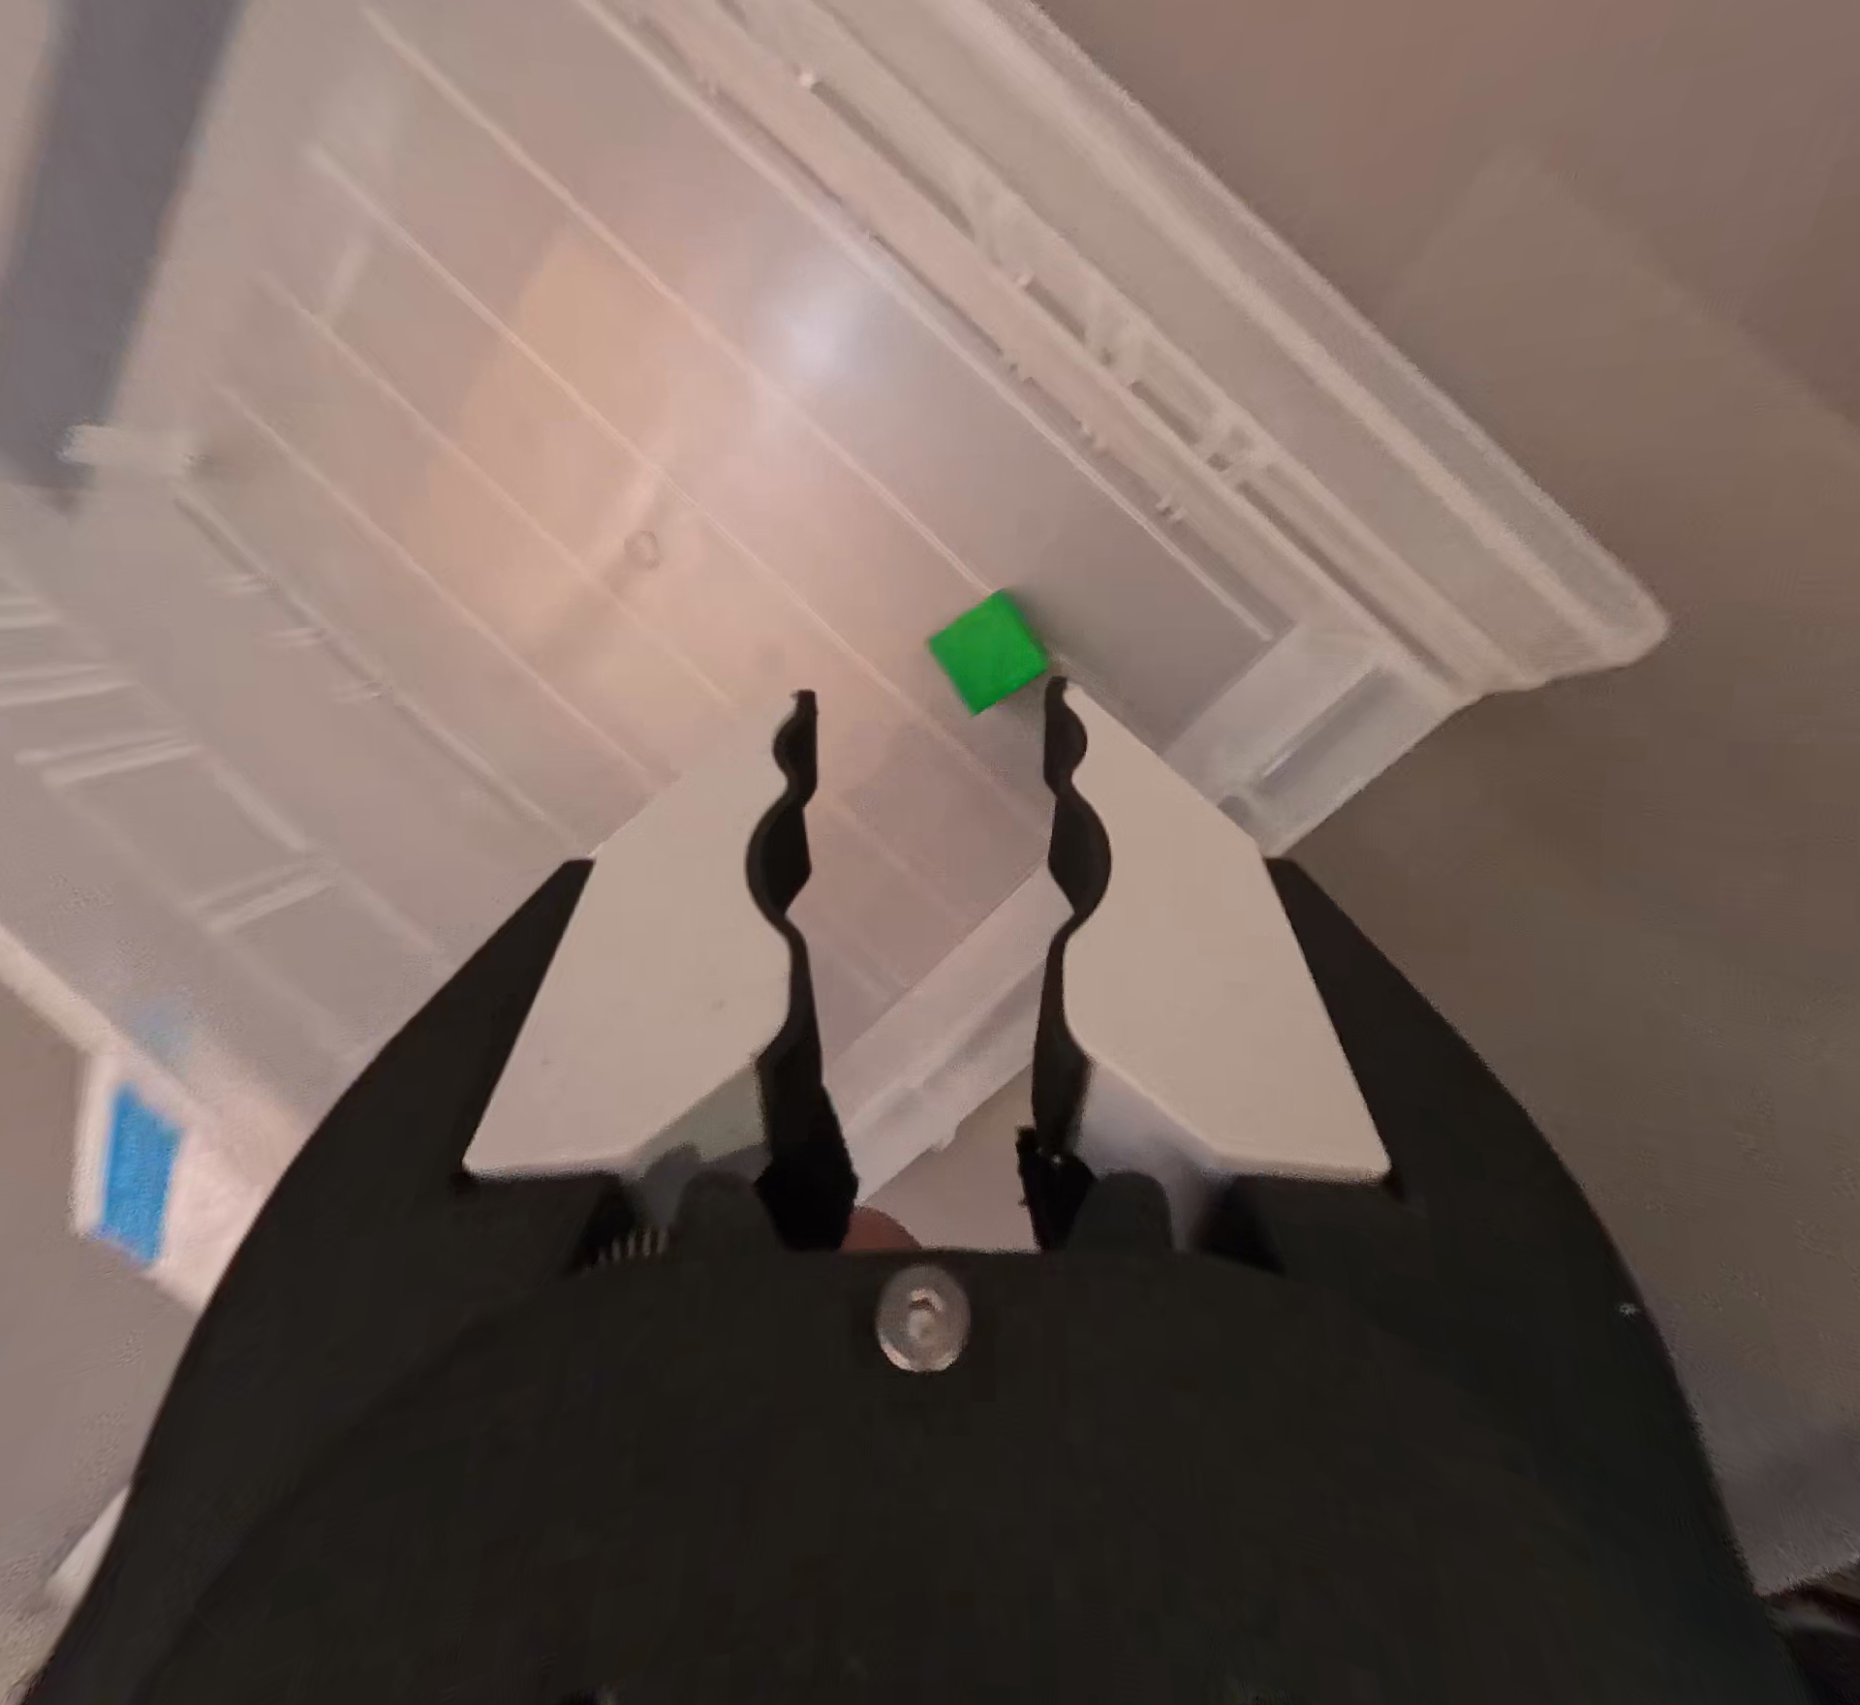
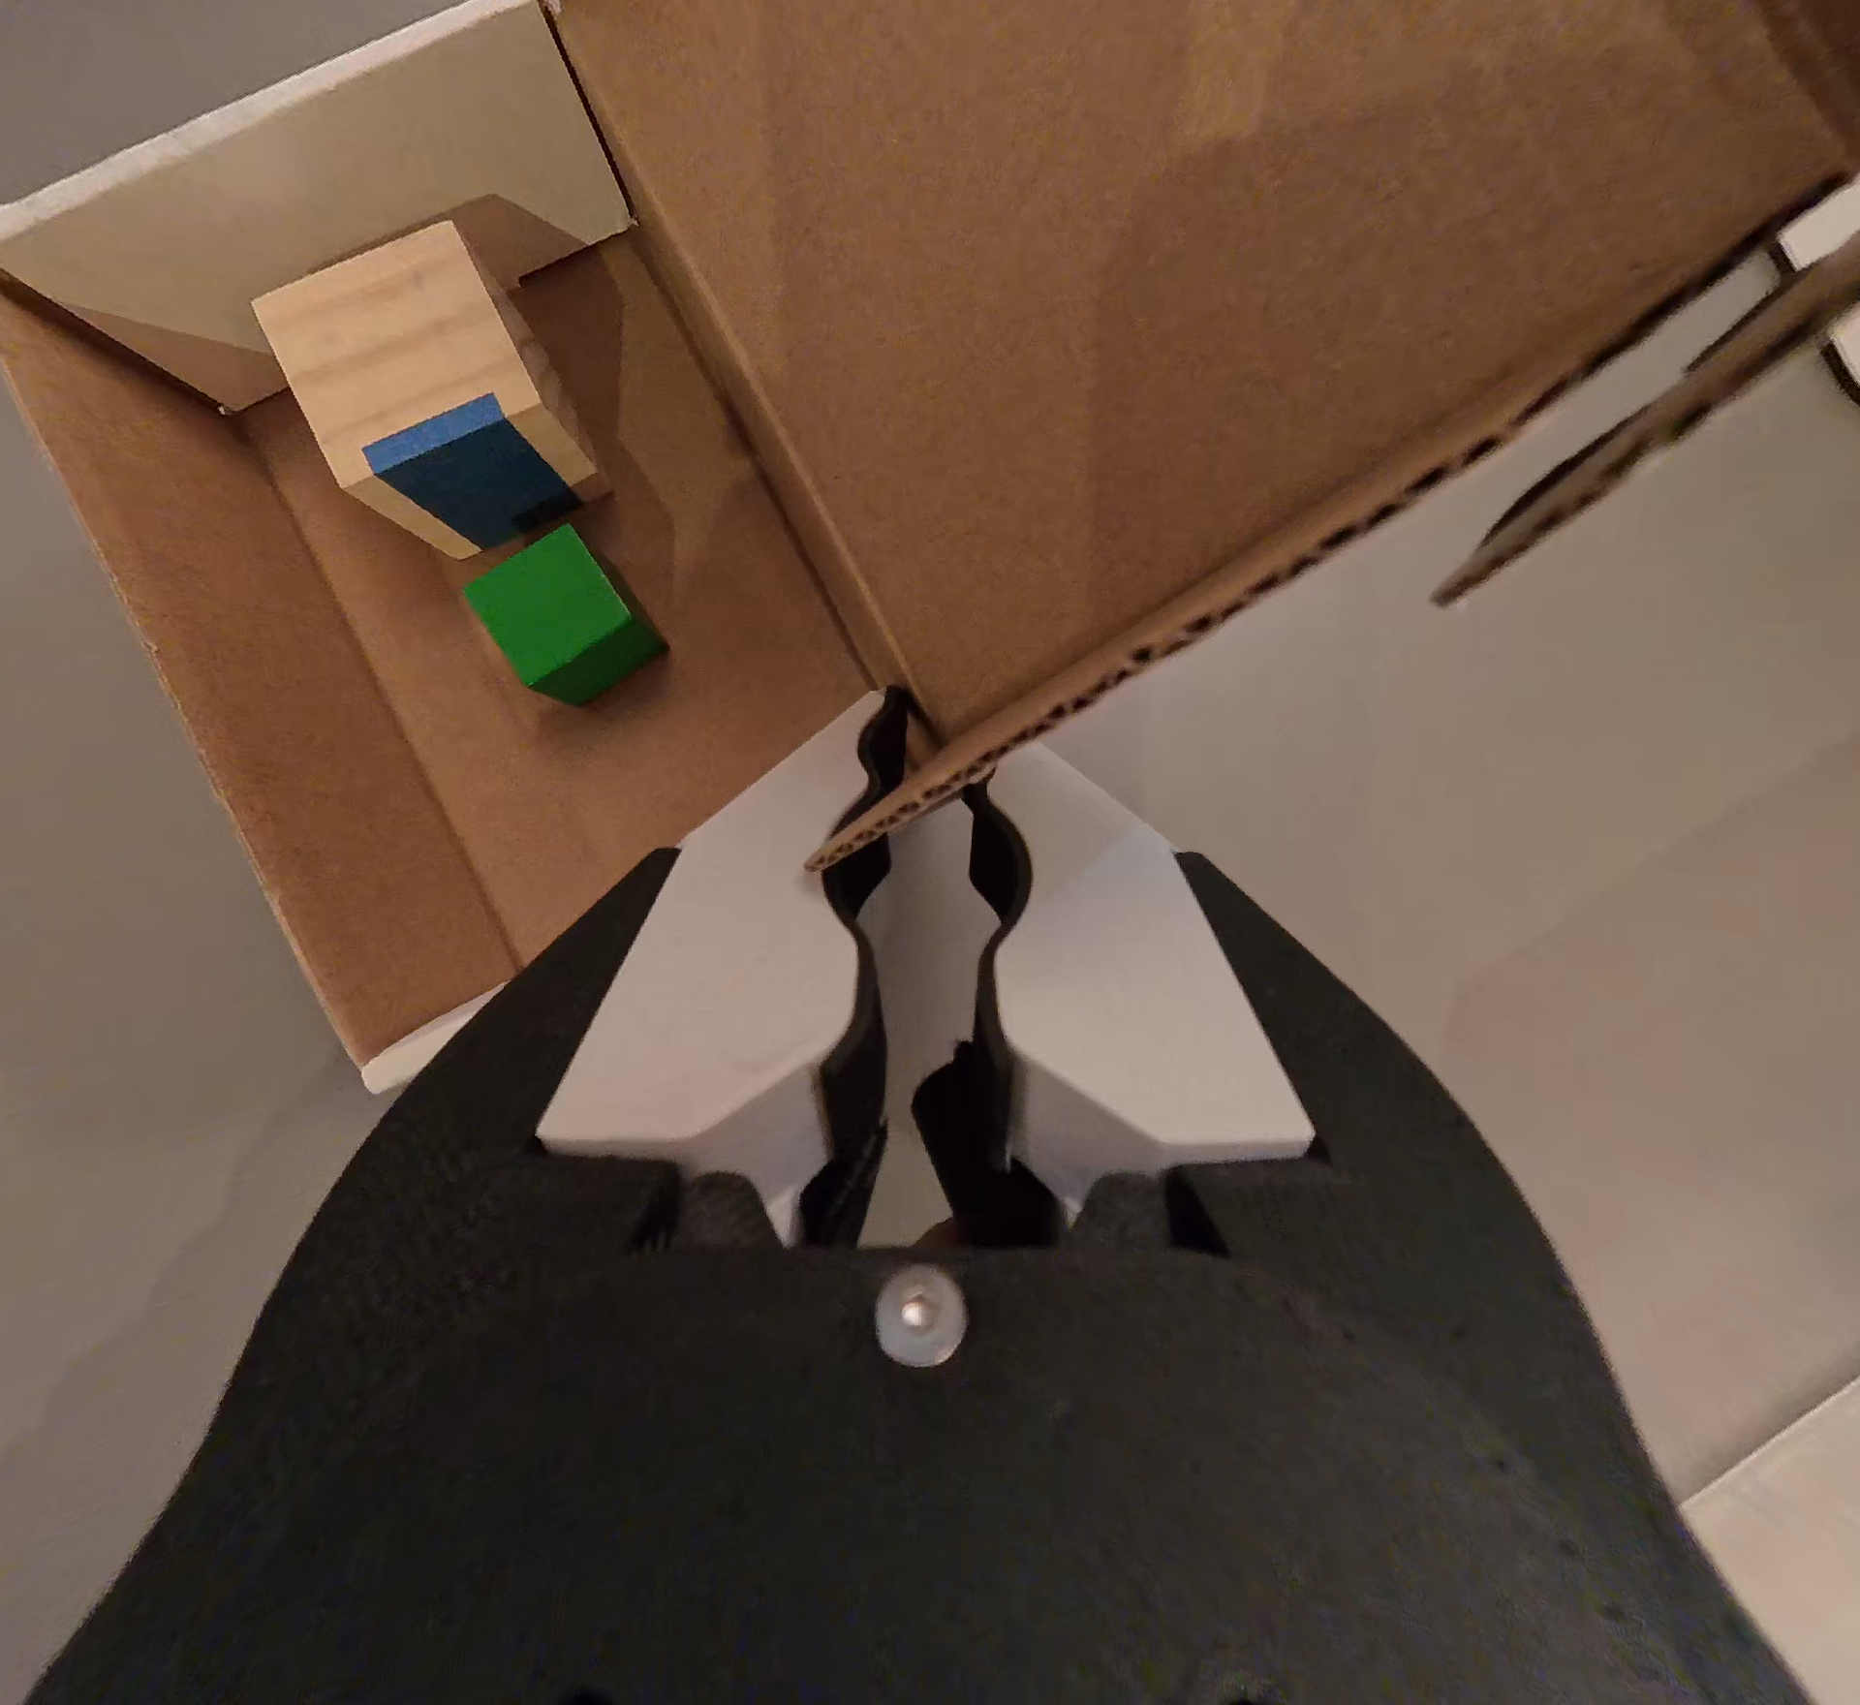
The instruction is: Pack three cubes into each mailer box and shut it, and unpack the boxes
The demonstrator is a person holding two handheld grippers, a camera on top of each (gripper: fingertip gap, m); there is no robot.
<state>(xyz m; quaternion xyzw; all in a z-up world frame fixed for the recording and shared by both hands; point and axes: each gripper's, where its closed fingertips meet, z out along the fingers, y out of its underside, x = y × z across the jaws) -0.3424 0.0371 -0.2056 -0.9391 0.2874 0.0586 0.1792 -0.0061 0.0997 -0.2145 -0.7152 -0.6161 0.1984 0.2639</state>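
Observation:
In the right wrist view my right gripper [image 2: 931, 756] is shut on the corner of the mailer box's brown cardboard lid [image 2: 1157, 268], which it holds raised. The open mailer box [image 2: 332, 751] lies at the left. Inside it stand a large plain wooden cube [image 2: 403, 338], a blue cube [image 2: 473, 474] against it, and a green cube [image 2: 559, 615]. In the left wrist view my left gripper [image 1: 926, 701] is open and empty above a clear plastic bin [image 1: 604, 409]. A small green cube [image 1: 986, 650] lies on the bin's floor just beyond my right fingertip [image 1: 1057, 701].
The clear bin's rim [image 1: 1459, 499] runs diagonally at the right. A blue-and-white label [image 1: 131, 1174] sits on a plastic edge at the lower left. Both containers rest on a pale table [image 2: 1510, 851]. A loose cardboard flap [image 2: 1610, 469] hangs at the right of the lid.

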